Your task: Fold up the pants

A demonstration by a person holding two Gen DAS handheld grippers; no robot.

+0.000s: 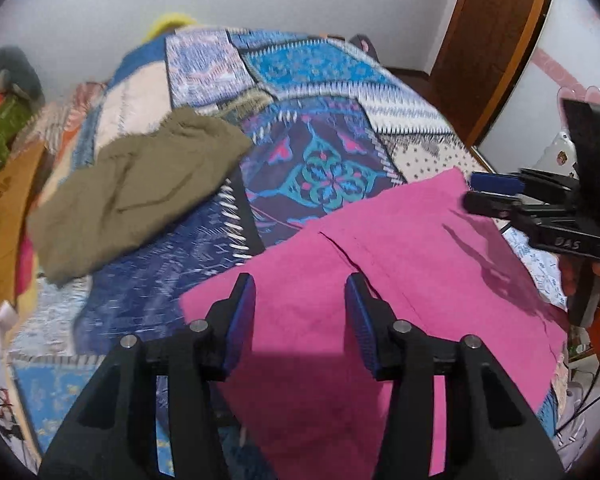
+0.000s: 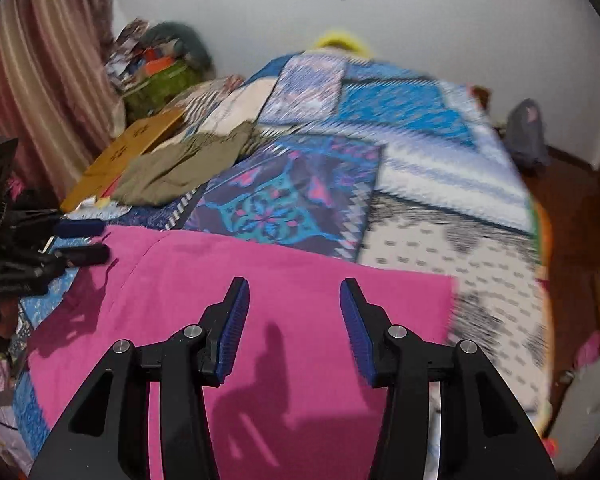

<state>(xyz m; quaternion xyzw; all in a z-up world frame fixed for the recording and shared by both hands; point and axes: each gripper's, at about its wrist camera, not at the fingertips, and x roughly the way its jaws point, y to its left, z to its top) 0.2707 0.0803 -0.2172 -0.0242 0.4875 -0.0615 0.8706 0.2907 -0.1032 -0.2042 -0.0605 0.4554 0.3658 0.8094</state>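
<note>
The pink pants (image 1: 384, 280) lie flat on the patchwork quilt (image 1: 324, 132) at the near edge of the bed, already folded into a broad rectangle, with a seam line running across the top layer. Both tools hover just above the cloth with nothing held: the left gripper (image 1: 300, 312) has its jaws spread wide, and so does the right gripper (image 2: 294, 320). Judging from the shape, the next fold would go best if each gripper bites one corner of the same short edge, pinching all layers together, then lifts and carries it over evenly so the edges meet. The long axis appears to run from side to side across the bed; which end is the waist I cannot tell. An olive garment (image 1: 140, 192) lies well apart, further up the quilt.
</note>
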